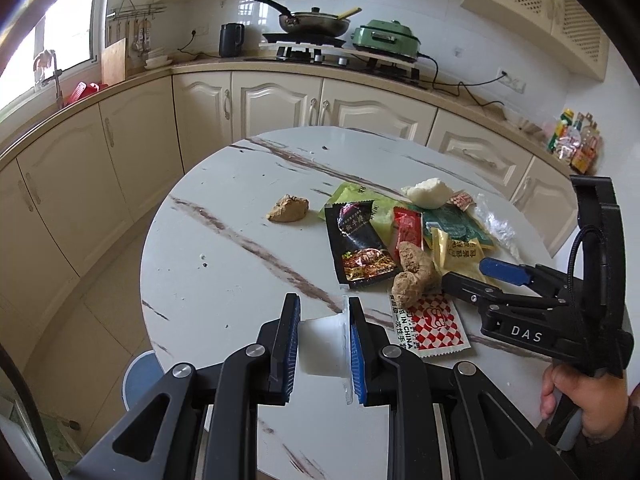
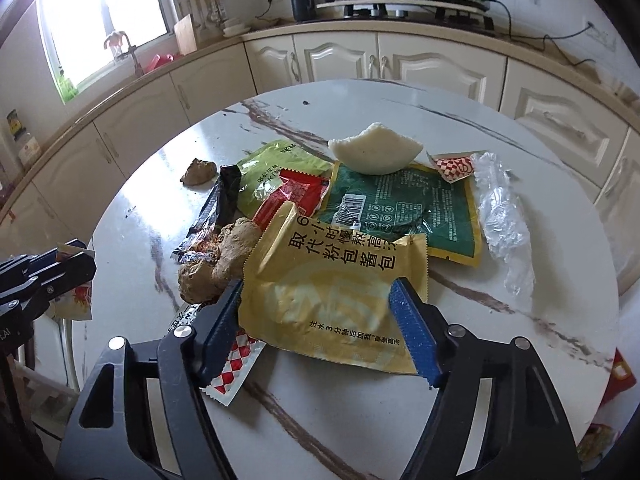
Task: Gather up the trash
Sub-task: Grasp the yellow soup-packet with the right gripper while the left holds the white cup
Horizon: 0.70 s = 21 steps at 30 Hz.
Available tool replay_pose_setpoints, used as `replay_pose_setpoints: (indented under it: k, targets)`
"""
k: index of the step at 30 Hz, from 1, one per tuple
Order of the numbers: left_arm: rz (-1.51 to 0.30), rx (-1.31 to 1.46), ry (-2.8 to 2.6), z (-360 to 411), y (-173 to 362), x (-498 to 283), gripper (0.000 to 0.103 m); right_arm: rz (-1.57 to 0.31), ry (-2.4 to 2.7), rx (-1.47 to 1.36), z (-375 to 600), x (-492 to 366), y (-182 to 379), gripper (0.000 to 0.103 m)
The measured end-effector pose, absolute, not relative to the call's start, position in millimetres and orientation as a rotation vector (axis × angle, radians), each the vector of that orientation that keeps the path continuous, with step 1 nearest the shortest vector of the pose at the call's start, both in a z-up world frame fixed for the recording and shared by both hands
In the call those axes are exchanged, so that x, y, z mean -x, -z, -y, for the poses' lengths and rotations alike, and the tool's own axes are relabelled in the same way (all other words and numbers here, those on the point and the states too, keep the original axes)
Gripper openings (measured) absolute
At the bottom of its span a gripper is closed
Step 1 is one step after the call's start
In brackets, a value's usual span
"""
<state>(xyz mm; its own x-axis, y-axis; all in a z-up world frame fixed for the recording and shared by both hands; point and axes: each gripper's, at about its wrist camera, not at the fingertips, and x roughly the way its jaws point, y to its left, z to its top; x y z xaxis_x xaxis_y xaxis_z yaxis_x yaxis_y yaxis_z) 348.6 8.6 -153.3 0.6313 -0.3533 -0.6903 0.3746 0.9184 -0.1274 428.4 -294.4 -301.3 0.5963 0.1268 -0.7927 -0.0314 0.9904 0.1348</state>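
My left gripper point(image 1: 324, 300) is shut on a small white plastic cup point(image 1: 320, 348), held above the near edge of the round marble table point(image 1: 224, 264). In the right wrist view it point(image 2: 86, 256) shows at the far left with a printed lid in its jaws. My right gripper point(image 2: 318, 284) points down over a yellow sauce packet point(image 2: 332, 280), one blue pad on each side of it, not clamped. Around the packet lie brown ginger lumps point(image 2: 224, 256), a black packet point(image 1: 360, 248), a red packet point(image 2: 292, 196), a green packet point(image 2: 400, 208), a white bun piece point(image 2: 376, 152) and clear plastic point(image 2: 500, 208).
A red-and-white checked packet point(image 1: 432, 328) lies under the right gripper point(image 1: 466, 272), which a hand point(image 1: 580, 396) holds. One brown lump point(image 1: 288, 208) sits apart to the left. A blue stool point(image 1: 140, 376) stands below the table. Cabinets and a hob with a pan point(image 1: 316, 20) curve behind.
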Motion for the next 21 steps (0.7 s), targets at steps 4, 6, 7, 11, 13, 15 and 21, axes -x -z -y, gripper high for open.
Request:
replay_pose_setpoints:
  k: [4, 6, 7, 11, 13, 15, 21]
  targets:
    - [-0.775, -0.029, 0.425, -10, 148, -339, 0.019, -0.938, -0.104, -0.065, 284, -425, 297, 0.043]
    - [-0.769, -0.028, 0.428, -11, 145, -335, 0.019, -0.931, -0.100, -0.045, 280, -421, 297, 0.042]
    - [-0.767, -0.029, 0.428, -12, 144, -333, 0.019, -0.940, -0.087, -0.032, 278, -419, 298, 0.042]
    - [-0.766, -0.020, 0.427, -11, 142, -327, 0.019, -0.939, 0.006, 0.059, 263, -410, 300, 0.044]
    - [-0.767, -0.022, 0.430, -11, 141, -325, 0.019, -0.930, 0.080, 0.119, 252, -406, 305, 0.048]
    - [-0.766, -0.022, 0.425, -11, 139, -323, 0.019, -0.921, 0.145, 0.163, 244, -407, 307, 0.054]
    - [-0.771, -0.018, 0.427, -17, 138, -321, 0.019, -0.919, 0.244, 0.238, 234, -424, 307, 0.063]
